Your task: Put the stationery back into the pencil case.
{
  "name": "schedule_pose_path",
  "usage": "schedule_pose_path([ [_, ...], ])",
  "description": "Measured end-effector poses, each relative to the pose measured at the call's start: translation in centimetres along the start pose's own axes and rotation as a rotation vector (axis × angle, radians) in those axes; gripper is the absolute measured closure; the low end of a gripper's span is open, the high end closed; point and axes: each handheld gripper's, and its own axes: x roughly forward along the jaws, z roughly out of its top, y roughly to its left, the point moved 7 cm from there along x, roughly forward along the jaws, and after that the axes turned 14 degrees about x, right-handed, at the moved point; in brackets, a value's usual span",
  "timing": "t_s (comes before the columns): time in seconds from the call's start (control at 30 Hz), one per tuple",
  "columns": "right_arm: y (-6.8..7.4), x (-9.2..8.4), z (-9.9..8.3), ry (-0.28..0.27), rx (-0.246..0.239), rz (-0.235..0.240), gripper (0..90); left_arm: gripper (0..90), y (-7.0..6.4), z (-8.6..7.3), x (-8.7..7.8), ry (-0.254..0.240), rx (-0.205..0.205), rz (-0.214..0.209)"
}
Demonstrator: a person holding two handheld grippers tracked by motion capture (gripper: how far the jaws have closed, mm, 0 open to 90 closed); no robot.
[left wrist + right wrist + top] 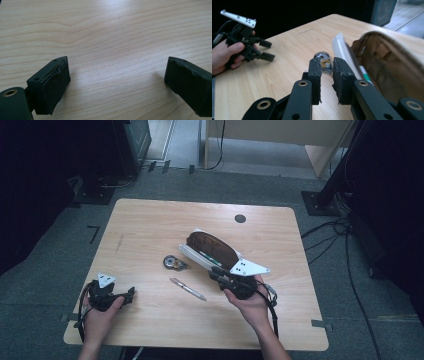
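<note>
Closest in, both hands come up from the bottom edge of the high view, each wrapped around a gripper. On the left, the left gripper (131,294) sits low near the front corner of the wooden table (150,220), jaws spread wide apart with nothing but bare wood between them, which its own view makes pretty obvious. Over on the right, the right gripper (214,272) has its jaws nearly together, just a thin slit left, and I can't see anything pinched in there. It's parked right up against the near end of the pencil case (212,249), a brown pouch lying open on its side with a white lining edge and a green-tipped pen poking out inside. Between the two hands, a silver pen (187,289) lies loose on the table at a slant, just in front of the case. A bit past that is a small roll of tape (171,262), shiny metal-looking with a yellowish core, just beside the case's left end. Further back, a round dark cable hole (240,218) sits near the far edge.
</note>
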Motion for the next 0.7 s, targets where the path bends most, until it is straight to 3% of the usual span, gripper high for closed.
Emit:
schedule_pose_path([
  [0.4, 1.2, 3.0, -4.1, 0.107, -0.005, 0.026, 77.4, 6.2, 0.0, 0.0, 0.0, 0.0, 0.0, 0.0],
  [0.7, 0.8, 5.1, -6.6, 0.175, 0.003, 0.008, 77.3, 6.2, 0.0, 0.0, 0.0, 0.001, 0.003, -0.001],
])
